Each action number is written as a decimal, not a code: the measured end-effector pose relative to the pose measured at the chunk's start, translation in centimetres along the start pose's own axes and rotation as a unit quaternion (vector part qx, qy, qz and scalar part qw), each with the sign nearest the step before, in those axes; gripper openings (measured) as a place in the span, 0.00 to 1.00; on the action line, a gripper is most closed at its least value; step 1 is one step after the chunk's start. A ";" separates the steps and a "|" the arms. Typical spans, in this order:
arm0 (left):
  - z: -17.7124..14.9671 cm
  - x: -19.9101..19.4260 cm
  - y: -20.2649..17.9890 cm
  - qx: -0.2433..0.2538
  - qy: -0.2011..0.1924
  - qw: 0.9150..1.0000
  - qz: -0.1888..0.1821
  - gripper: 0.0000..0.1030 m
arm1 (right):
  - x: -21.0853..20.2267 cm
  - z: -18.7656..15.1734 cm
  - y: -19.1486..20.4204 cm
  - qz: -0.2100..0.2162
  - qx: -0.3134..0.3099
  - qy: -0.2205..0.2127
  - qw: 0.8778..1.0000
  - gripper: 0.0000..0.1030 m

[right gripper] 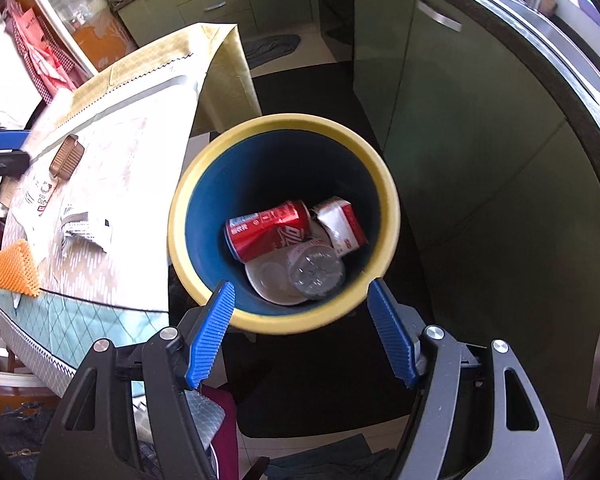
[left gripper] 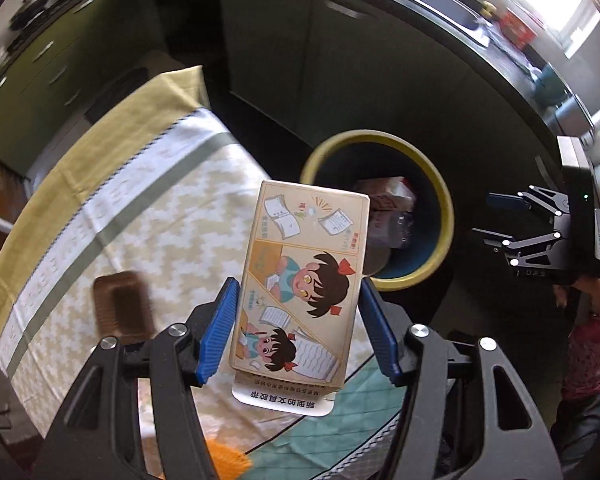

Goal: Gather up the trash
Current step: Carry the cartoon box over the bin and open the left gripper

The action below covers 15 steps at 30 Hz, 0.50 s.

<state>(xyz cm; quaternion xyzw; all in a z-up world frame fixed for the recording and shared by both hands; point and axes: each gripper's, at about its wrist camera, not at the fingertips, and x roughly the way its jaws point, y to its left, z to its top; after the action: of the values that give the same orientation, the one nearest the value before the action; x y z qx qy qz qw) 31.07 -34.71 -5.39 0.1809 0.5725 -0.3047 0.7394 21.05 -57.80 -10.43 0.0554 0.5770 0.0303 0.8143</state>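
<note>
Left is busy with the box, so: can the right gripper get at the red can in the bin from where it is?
Probably yes. The right gripper is open and empty above the bin, and the red can lies exposed on top.

Bins: one, yellow-rimmed (right gripper: 384, 184)
Cans in bin: one, red (right gripper: 270, 230)
Cartons in bin: one, red and white (right gripper: 342, 224)
Plastic bottles in bin: one (right gripper: 316, 270)
Cartoon boxes: one (left gripper: 302, 284)
Brown combs on bench: one (right gripper: 67, 157)
Orange scrubbers: one (right gripper: 14, 266)
Crumpled papers on bench: one (right gripper: 84, 228)
Claws: two, left claw (left gripper: 298, 328), right claw (right gripper: 302, 332)
</note>
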 end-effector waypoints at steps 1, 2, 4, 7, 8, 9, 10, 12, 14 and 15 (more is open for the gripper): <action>0.8 1.2 -1.6 0.011 0.006 1.000 -0.002 0.56 | -0.2 -0.4 -0.5 -0.002 0.004 -0.001 1.000 0.67; 1.6 2.4 -3.1 0.020 0.012 1.000 -0.005 0.56 | -0.4 -0.9 -1.0 -0.004 0.009 -0.002 1.000 0.67; 3.1 5.0 -5.7 0.031 0.025 0.999 -0.006 0.56 | -0.8 -1.9 -2.0 -0.006 0.016 -0.003 1.000 0.67; 5.2 9.1 -8.0 0.033 0.046 0.998 0.006 0.57 | -1.5 -3.5 -3.4 -0.011 0.028 -0.003 1.000 0.67; 5.8 10.4 -8.5 0.034 0.053 0.998 0.012 0.56 | -1.8 -3.9 -3.8 -0.012 0.031 -0.003 0.999 0.67; 6.3 11.5 -8.9 0.033 0.058 0.998 0.017 0.57 | -1.9 -4.3 -4.2 -0.014 0.034 -0.003 0.999 0.67; 6.7 12.5 -9.2 0.030 0.065 0.997 0.022 0.58 | -2.2 -4.8 -4.7 -0.016 0.038 -0.004 0.999 0.67; 7.0 13.8 -9.5 0.026 0.077 0.996 0.024 0.59 | -2.6 -5.3 -5.3 -0.017 0.042 -0.003 0.999 0.67; 6.8 13.5 -9.4 0.022 0.075 0.997 0.021 0.59 | -3.0 -5.6 -5.4 -0.020 0.042 -0.004 0.999 0.67; 6.5 12.7 -9.1 0.020 0.071 0.997 0.016 0.59 | -3.0 -5.5 -5.3 -0.019 0.040 -0.004 0.999 0.67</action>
<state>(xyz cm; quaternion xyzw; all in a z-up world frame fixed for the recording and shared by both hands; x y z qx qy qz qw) 31.87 -48.65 -15.01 0.2259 0.6147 -0.2905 0.6976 14.82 -63.10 -10.06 0.0773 0.5756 -0.0085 0.8141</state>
